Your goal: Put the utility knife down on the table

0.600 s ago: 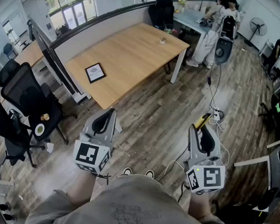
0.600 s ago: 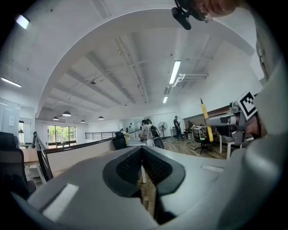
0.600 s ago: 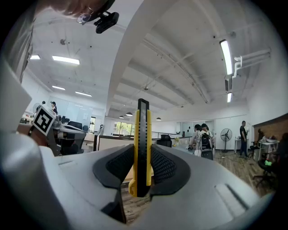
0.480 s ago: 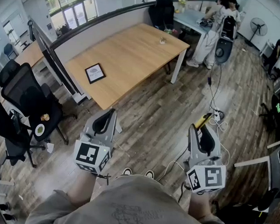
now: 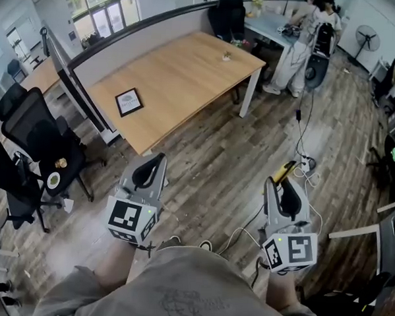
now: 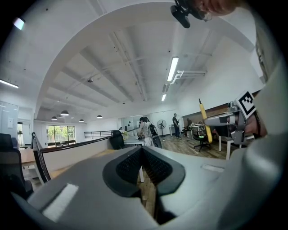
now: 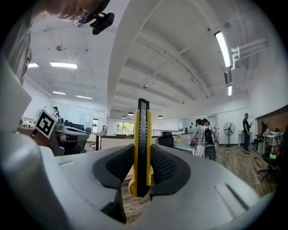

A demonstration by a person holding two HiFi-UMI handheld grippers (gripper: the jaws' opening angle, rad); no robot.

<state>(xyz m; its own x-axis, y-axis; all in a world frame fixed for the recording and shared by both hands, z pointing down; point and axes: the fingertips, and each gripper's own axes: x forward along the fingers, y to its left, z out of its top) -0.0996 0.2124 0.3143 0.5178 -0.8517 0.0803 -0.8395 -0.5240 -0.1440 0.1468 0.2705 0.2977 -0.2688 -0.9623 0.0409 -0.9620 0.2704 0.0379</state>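
Observation:
My right gripper (image 5: 281, 183) is shut on a yellow-and-black utility knife (image 5: 284, 170), held level above the wood floor. In the right gripper view the knife (image 7: 142, 139) stands upright between the two black pads, pressed from both sides at my right gripper (image 7: 143, 158). The knife (image 6: 205, 122) also shows at the right of the left gripper view. My left gripper (image 5: 158, 161) is beside it at the same height, its pads together with nothing between them (image 6: 143, 152). The light wooden table (image 5: 182, 74) stands ahead, some way beyond both grippers.
A small framed card (image 5: 128, 101) and a tiny object (image 5: 226, 56) lie on the table. Black office chairs (image 5: 33, 139) stand at the left. Cables and a power strip (image 5: 304, 163) lie on the floor at the right. People (image 5: 303, 34) stand by a far desk.
The table and floor have slid slightly up and left in the head view, and the shoes below have shifted. Both grippers keep their pose, the knife still held.

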